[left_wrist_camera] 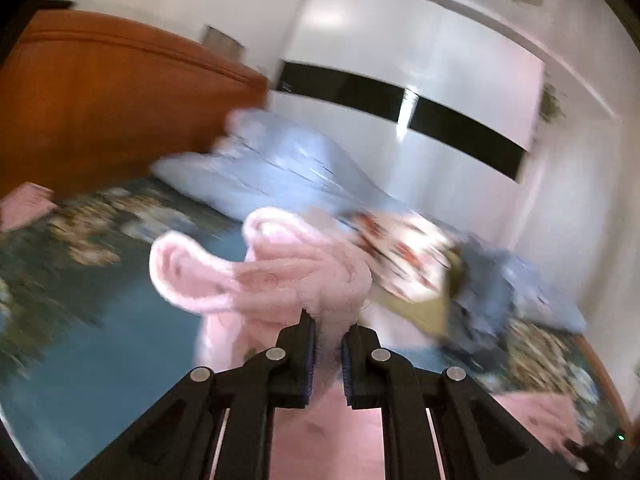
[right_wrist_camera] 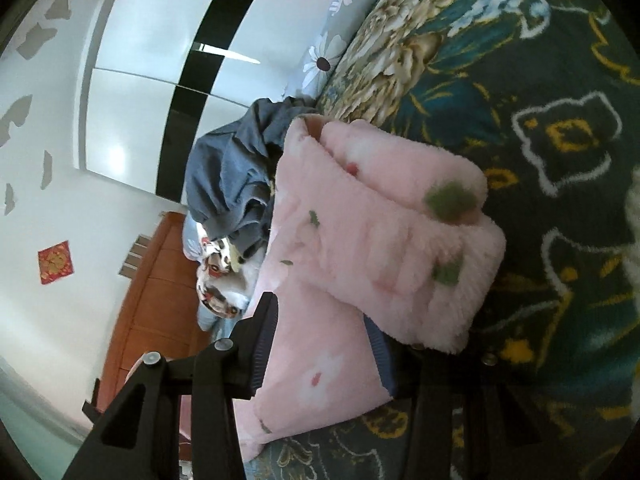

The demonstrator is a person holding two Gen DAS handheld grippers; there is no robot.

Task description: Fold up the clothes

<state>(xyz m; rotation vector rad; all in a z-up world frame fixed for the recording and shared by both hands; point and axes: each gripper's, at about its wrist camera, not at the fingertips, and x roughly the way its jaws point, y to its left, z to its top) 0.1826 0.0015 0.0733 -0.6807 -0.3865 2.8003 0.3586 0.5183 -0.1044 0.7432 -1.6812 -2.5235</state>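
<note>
A pink fleece garment (left_wrist_camera: 280, 276) hangs bunched above the bed in the left wrist view, which is blurred. My left gripper (left_wrist_camera: 328, 320) is shut on a fold of it. In the right wrist view the same kind of pink fleece with small flower prints (right_wrist_camera: 360, 220) lies folded on the bed. My right gripper (right_wrist_camera: 320, 320) stands wide open around its near edge; one finger (right_wrist_camera: 266, 344) shows on the left and the other is partly under the fleece.
The bed has a dark teal floral cover (right_wrist_camera: 540, 160). A pile of other clothes, grey-blue (right_wrist_camera: 232, 176) and a white patterned piece (right_wrist_camera: 216, 276), lies beside the fleece. A light blue pillow (left_wrist_camera: 272, 168) rests by the wooden headboard (left_wrist_camera: 100, 96). A white wardrobe (left_wrist_camera: 420, 80) stands behind.
</note>
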